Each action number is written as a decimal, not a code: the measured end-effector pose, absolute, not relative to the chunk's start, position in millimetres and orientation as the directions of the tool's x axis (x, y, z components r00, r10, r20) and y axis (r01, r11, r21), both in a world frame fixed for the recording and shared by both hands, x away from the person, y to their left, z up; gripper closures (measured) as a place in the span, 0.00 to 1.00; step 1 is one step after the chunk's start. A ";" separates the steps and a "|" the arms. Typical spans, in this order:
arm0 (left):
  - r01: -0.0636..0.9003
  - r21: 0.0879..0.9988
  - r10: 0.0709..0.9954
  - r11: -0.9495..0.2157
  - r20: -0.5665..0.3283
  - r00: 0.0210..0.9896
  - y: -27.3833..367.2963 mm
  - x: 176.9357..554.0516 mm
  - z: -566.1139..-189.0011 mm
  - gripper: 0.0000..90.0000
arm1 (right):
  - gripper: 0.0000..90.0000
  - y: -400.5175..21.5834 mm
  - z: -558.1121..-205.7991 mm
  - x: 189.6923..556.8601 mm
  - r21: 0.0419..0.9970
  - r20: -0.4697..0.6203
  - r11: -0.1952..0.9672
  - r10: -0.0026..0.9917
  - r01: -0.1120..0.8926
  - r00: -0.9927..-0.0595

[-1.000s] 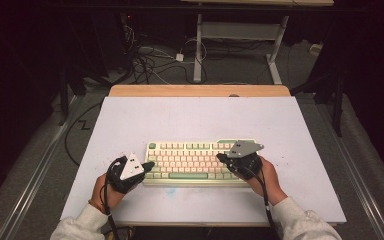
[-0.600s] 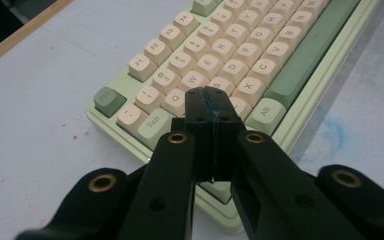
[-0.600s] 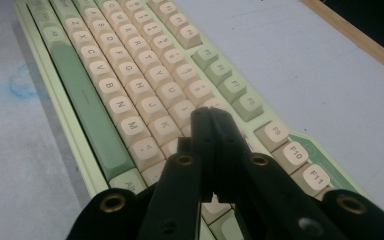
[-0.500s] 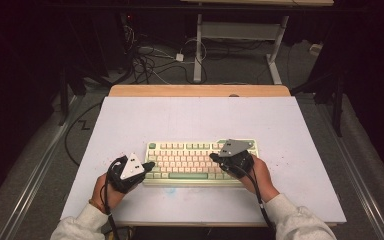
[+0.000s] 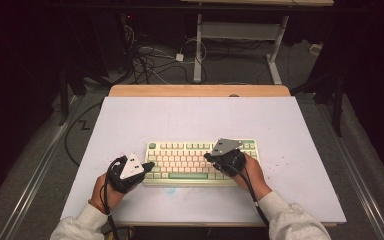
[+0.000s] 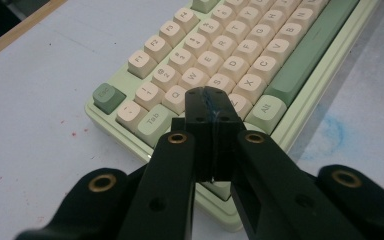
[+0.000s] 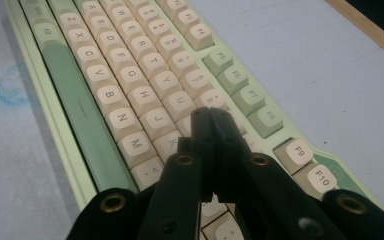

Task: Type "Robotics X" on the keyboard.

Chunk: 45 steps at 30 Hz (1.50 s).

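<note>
Table (image 5: 190,115) is bare white with the keyboard (image 5: 180,162) near my edge, centred. My left gripper (image 6: 211,100) has jaws together, tips over the A key area. Right gripper (image 7: 209,116) likewise pinched together, tips over the K/I keys.

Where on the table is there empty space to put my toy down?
Behind the keyboard, the white table top is bare up to the wooden strip. Both side margins are bare too. The front is crowded: left gripper, right gripper, hands.

Green-and-cream keyboard (image 5: 200,162) sits on white desk (image 5: 195,117). Left gripper (image 5: 147,166) at its left end; right gripper (image 5: 209,156) over right-hand keys.
</note>
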<state>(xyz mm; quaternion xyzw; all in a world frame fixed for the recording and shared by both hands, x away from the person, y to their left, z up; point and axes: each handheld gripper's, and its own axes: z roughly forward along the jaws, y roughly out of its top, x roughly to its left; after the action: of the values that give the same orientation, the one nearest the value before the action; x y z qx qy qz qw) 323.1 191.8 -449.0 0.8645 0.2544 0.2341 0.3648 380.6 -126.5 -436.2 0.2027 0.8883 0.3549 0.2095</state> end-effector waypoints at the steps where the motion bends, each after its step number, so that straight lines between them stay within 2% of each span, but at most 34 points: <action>1: 0.266 0.749 0.609 -0.607 0.224 0.761 191.7 322.9 -449.0 0.97 | 1.00 -126.5 -436.7 381.5 0.715 -0.230 0.667 0.506 0.208 -0.831; 45: 0.270 0.737 0.599 -0.619 0.222 0.769 191.2 323.4 -449.5 0.97 | 1.00 -116.8 -446.0 391.9 0.671 -0.236 0.702 0.510 0.241 -0.827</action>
<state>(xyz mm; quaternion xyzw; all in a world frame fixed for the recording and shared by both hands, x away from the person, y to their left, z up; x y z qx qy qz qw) 323.4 191.2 -449.5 0.8698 0.2498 0.2303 0.3578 391.9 -116.8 -446.0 0.2089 0.8988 0.3249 0.2070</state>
